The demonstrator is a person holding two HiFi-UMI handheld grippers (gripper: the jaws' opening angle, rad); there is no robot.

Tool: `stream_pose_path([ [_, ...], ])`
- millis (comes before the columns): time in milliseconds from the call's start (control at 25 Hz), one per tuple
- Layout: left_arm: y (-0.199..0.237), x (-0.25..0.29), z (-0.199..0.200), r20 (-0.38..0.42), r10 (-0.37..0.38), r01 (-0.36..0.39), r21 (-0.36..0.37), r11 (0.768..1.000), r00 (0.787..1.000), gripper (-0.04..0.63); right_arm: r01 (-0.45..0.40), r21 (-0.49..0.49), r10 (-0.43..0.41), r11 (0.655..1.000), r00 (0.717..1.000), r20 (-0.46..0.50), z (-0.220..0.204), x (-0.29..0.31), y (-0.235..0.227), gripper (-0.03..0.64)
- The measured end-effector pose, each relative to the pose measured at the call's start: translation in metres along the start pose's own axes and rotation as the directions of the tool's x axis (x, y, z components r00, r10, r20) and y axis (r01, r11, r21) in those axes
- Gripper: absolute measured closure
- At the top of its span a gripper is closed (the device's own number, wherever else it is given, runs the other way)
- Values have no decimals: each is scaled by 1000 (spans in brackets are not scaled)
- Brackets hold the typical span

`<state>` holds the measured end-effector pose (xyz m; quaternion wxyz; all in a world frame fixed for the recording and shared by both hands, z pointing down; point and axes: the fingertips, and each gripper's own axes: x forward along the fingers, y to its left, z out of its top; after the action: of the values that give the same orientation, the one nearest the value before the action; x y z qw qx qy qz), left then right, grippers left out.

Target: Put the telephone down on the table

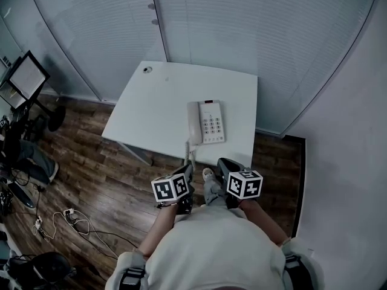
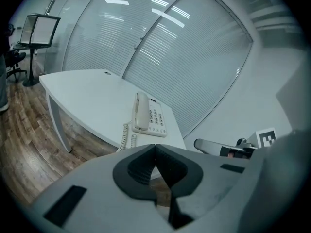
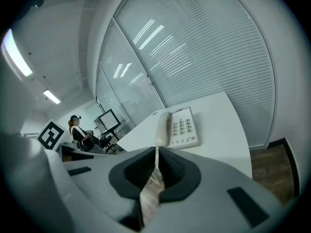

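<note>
Seen from above, a cream-white corded desk telephone (image 1: pixel 207 122) lies flat on a white table with rounded corners (image 1: pixel 158 98), close to the table's near right edge. Its handset (image 1: pixel 194 122) rests in the cradle on the left side of the body, with the keypad to the right of it. Its coiled cord (image 1: pixel 188 151) runs off the near edge of the table and hangs down. The person stands just short of that edge and holds both tools close to the body, well apart from the telephone and touching nothing. The left gripper (image 2: pixel 155 147) has its two dark jaws pressed together at the tips, with nothing between them. The right gripper (image 3: pixel 156 150) also has its jaws closed tip to tip and carries nothing. Each tool points towards the telephone, which appears beyond the jaw tips in both gripper views. Under the table is a dark wood-plank floor (image 1: pixel 103 168), and behind it a glass wall with horizontal blinds (image 1: pixel 242 29). A monitor on a stand (image 1: pixel 25 78) is at the far left, and a seated person (image 3: pixel 77 131) shows small in the background of the right gripper view.
</note>
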<state>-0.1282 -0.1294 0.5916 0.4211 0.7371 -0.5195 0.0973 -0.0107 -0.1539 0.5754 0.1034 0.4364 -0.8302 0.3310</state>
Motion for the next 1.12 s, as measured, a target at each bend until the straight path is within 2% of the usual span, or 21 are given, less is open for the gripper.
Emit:
stream_pose_path([
  [320,0,-8,-7,10,-8,8,-23,1000,1000,574,-11,-9,11,1000,1000,-5,-4,-5,8,580],
  [760,-5,-2,-11,-10,-18,18,-14,1000,1000,574,-42,-58,42,997,999,7,4,-8,18,597],
  [1120,-6,5,-12,-22,-18,17,-16,1000,1000,574,-30,-51,31,998,999,16,6,-7,10,597],
])
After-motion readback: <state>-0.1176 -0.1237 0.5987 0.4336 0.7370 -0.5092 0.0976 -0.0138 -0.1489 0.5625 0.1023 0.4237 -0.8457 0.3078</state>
